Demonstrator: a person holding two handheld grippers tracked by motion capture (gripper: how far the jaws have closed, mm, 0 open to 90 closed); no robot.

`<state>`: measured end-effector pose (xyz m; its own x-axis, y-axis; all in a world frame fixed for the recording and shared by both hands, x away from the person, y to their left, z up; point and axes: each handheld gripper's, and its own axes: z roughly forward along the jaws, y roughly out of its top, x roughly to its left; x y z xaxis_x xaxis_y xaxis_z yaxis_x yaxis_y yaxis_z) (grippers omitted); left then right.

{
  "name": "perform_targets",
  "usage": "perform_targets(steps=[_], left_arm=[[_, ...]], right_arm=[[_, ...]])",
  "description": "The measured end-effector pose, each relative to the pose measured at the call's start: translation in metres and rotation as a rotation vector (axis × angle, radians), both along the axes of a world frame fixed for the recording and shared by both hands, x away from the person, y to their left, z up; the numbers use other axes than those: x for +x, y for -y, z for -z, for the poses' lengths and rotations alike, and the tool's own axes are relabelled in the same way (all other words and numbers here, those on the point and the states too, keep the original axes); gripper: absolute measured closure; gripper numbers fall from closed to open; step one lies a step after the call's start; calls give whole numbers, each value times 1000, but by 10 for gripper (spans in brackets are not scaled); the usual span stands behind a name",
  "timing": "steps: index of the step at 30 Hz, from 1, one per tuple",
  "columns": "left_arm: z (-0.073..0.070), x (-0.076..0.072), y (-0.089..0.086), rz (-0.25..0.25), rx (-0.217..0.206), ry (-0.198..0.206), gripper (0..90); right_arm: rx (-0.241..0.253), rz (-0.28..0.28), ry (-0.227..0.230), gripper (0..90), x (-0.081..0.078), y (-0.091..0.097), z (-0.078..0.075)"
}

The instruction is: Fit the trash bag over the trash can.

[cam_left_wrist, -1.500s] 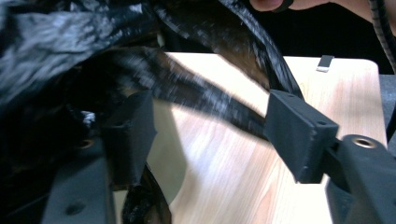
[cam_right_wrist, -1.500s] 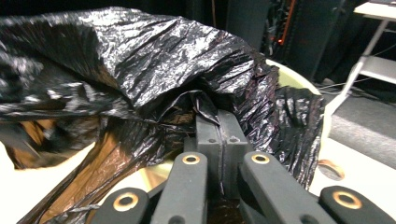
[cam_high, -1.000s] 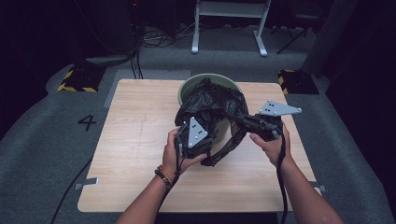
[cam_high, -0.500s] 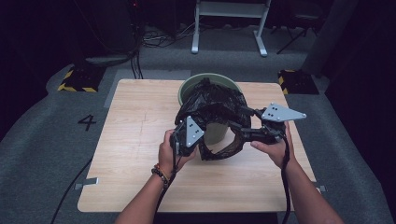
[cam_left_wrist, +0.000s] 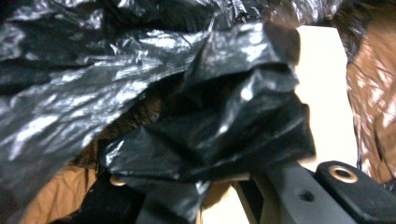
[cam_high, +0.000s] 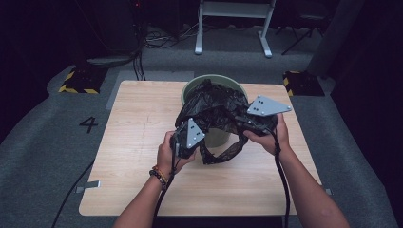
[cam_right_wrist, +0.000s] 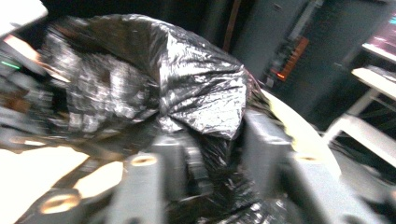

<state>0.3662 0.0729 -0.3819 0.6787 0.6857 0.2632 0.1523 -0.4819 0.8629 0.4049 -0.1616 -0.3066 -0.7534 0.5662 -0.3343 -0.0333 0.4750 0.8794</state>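
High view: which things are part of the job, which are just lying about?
In the job:
- black bin bag, draped over the green bin
- green bin on the table
- left gripper, shut on the bag
- right gripper, bag between its jaws, which have just been closing

Lying about:
- white frame legs on the floor
- yellow-black blocks
- floor cables

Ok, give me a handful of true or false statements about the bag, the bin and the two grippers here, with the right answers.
1. The black plastic bag drapes over the green bin. True.
2. The bin stands on the floor. False: it stands on the wooden table.
3. The left gripper is shut on the bag. True.
4. The bag is white. False: it is black.
5. Bag plastic lies between the right gripper's jaws. True.
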Motion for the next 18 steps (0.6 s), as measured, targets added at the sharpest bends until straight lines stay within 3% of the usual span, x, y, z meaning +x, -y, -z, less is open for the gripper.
perform_targets(steps=[3,7,11,15,18], left_arm=[[1,0,-3,15,19,-8,900],[2,0,-8,34,43,-15,900],[4,-1,-13,57,70,-26,900],[7,-1,-18,67,93,-36,900],[10,-1,-23,72,102,-52,900]], right_arm=[[5,11,-10,890,7,1,0],[68,76,-41,894,21,10,-3],[86,160,-53,895,34,20,-3],[110,242,-91,895,53,32,4],[135,295,-143,895,72,41,15]])
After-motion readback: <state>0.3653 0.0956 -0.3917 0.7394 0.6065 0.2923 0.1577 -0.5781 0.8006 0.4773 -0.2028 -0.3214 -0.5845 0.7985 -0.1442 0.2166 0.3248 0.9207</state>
